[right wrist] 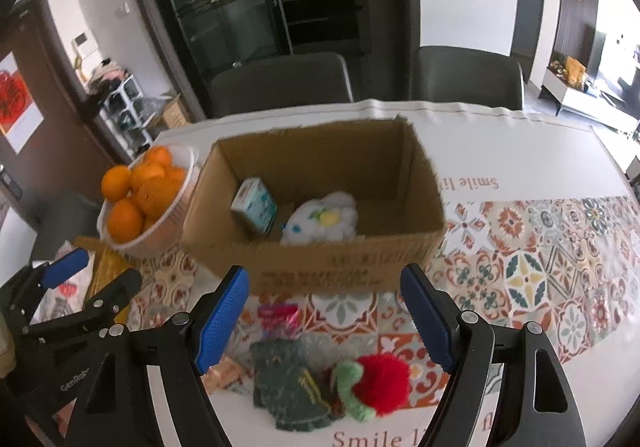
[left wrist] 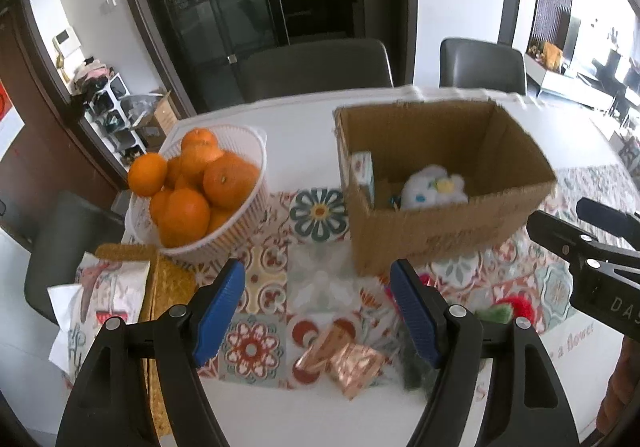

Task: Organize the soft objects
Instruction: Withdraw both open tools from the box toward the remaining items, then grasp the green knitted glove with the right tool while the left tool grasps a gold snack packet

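I have my left gripper [left wrist: 318, 313] spread wide over the patterned tablecloth [right wrist: 540, 267], nothing between its blue pads; below it lie copper-foil packets [left wrist: 344, 359]; my right gripper [right wrist: 324, 321] is just as wide and just as empty, hanging above a dark green plush [right wrist: 290, 387] and a red pom-pom toy with a green stem [right wrist: 378, 383], which touch each other near the table's front edge; a pink wrapped item [right wrist: 278, 317] sits just behind them; the cardboard box [right wrist: 320, 267] stands open beyond, holding a white plush with coloured spots [right wrist: 320, 223] and a small tissue pack [right wrist: 254, 205] tilted against the left wall; a white basket [left wrist: 240, 235] of oranges [left wrist: 230, 177] stands left of the box.
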Tool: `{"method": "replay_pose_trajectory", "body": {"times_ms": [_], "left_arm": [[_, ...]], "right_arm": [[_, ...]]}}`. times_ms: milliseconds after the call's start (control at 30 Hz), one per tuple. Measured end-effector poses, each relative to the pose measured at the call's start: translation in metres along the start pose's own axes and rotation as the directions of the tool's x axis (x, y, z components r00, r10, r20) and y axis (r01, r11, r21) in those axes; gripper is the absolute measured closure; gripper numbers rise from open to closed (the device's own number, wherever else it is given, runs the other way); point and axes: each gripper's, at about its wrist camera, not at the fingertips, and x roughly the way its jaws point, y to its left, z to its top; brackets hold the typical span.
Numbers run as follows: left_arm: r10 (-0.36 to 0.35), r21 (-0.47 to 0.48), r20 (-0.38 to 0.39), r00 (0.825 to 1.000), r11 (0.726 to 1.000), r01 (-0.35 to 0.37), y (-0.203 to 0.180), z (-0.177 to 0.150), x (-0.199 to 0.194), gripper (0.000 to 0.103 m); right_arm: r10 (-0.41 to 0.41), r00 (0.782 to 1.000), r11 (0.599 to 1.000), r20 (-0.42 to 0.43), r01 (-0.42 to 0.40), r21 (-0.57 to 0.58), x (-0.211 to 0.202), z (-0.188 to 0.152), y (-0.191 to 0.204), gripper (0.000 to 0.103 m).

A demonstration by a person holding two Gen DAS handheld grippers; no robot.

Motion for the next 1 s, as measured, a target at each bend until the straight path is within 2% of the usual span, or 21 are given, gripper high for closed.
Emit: {"method": "replay_pose_trajectory", "body": {"times_ms": [533,733,1000], "left_arm": [[-0.002,-0.009,-0.103,0.995,1.0,0.001,0.015,-0.056,0.018,0.027],[-0.004,-0.032,-0.142,0.99,0.999,0.0,0.023,-0.071,0.033,0.026],[-0.042,-0.093,-0.207,0.977,0.995,0.024,0.028,-0.081,0.058,0.026]], "right_arm": [[0.06,0.989,0.993,-0.134,-0.073,-0.094,0.021,-0.057,0.035,0.024],[0.061,0.982,0.989,-0.177,-0.083,-0.123,0.035,-0.072,0.043,0.024],[0.076,0.967,0.983,-0.244,-0.114,-0.143,0.059,-0.087,0.052,0.025]]}}
